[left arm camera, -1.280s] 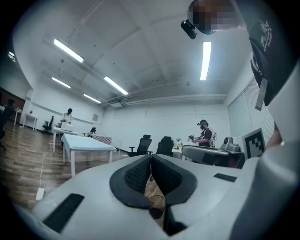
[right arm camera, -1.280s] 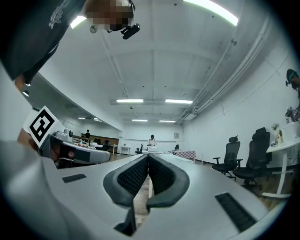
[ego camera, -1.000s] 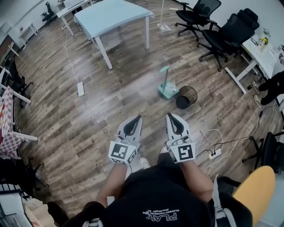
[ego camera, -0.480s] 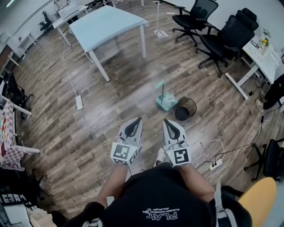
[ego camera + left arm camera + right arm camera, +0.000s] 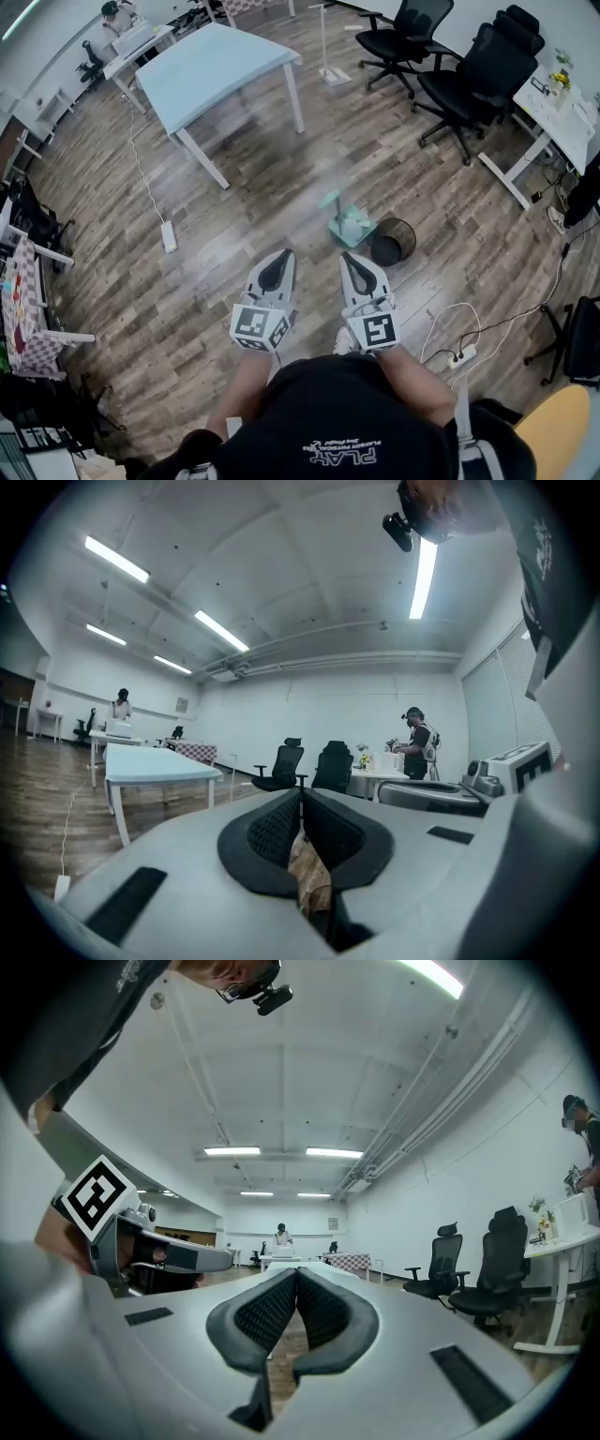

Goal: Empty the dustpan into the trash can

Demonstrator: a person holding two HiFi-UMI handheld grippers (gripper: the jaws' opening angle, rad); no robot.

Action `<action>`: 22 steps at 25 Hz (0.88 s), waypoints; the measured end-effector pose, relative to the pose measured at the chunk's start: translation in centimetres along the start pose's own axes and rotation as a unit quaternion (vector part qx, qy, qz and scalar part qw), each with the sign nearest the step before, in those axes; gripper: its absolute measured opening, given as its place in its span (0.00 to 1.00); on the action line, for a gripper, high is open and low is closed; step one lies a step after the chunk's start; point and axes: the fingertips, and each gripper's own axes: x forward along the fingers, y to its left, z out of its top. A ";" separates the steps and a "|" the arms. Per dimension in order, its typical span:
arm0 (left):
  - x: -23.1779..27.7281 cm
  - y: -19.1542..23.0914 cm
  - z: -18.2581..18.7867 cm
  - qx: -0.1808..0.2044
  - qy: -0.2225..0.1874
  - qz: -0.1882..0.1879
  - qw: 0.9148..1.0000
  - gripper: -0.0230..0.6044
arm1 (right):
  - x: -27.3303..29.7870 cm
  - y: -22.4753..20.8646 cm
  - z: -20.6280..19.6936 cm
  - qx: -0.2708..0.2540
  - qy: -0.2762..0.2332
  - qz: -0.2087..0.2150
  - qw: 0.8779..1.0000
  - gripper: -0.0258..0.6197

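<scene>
- The left gripper (image 5: 283, 254) was held clenched, its two dark pads pressed together at the tips, and nothing was grasped between them.
- The right gripper (image 5: 348, 256) was likewise closed and empty, with its pads met at the tips.
- Both grippers were kept side by side, near each other, and were pointed forward over the wooden floor (image 5: 216, 281).
- The dustpan (image 5: 352, 226), of green colour, was seen on the floor a little ahead of the right gripper, with its handle stood upright; it was touched by neither gripper.
- The trash can (image 5: 393, 241), a black mesh one, was placed just beside the dustpan, ahead and to the right of the right gripper.
- A white power strip (image 5: 169, 236) was laid on the floor, ahead and to the left of the left gripper.
- Farther ahead of the left gripper a light blue table (image 5: 220, 58) was stood.
- Black office chairs (image 5: 483, 66) were gathered far ahead, to the right of the right gripper.
</scene>
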 end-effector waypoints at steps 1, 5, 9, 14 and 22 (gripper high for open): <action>0.5 0.0 -0.1 0.001 0.003 -0.001 1.000 0.08 | 0.2 -0.5 -0.1 0.002 -0.001 -0.001 1.000 0.08; 2.7 -0.2 -0.4 0.004 0.008 -0.005 1.000 0.08 | 0.9 -2.3 -0.6 0.003 0.000 -0.006 1.000 0.08; 4.8 -0.5 -0.7 0.002 0.014 -0.013 1.000 0.08 | 1.6 -4.1 -0.9 0.007 0.002 -0.015 1.000 0.08; 7.0 -0.4 -1.1 0.000 0.017 -0.032 0.999 0.08 | 2.7 -5.4 -1.5 0.009 0.004 -0.030 1.000 0.08; 12.2 3.6 -1.3 0.004 0.012 -0.044 0.999 0.08 | 7.3 -7.0 -2.9 -0.016 0.026 -0.040 0.999 0.08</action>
